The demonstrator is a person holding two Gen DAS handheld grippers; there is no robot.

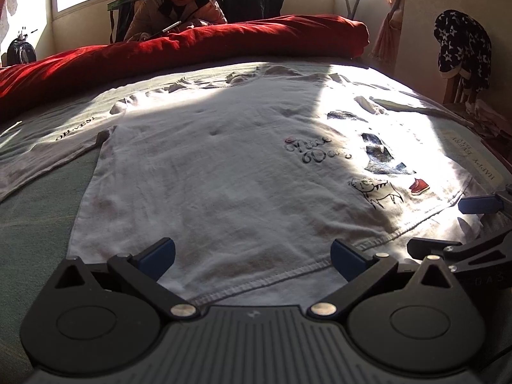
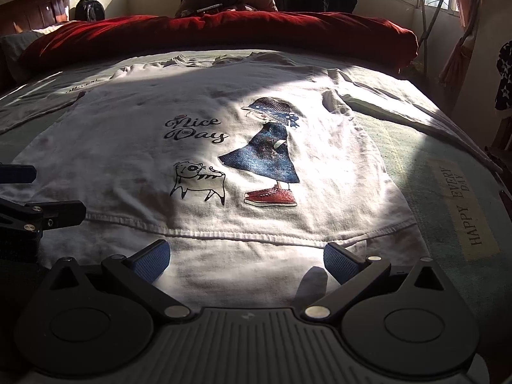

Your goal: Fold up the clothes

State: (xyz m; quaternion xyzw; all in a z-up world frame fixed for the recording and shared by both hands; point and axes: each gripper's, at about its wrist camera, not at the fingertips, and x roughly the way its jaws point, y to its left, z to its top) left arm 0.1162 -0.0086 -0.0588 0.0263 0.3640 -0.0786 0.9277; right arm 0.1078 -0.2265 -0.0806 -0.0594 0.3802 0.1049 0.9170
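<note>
A white T-shirt (image 1: 208, 172) (image 2: 272, 121) lies flat on the bed, print side up, with "Nice Day", a cat and a girl in a blue dress. Its hem runs along the near edge. My left gripper (image 1: 252, 256) hovers open over the hem's left half, nothing between its blue pads. My right gripper (image 2: 246, 260) is open too, just above the hem below the girl print. Each gripper shows at the edge of the other's view: the right gripper (image 1: 473, 224) at the far right, the left gripper (image 2: 28, 192) at the far left.
The shirt rests on a grey-green bed sheet (image 2: 448, 166) with a "HAPPY EVERY DAY" label (image 2: 470, 204). A red duvet (image 1: 192, 48) is bunched along the far side; a person (image 1: 179, 3) sits behind it. A chair with a star-patterned garment (image 1: 464, 44) stands at the right.
</note>
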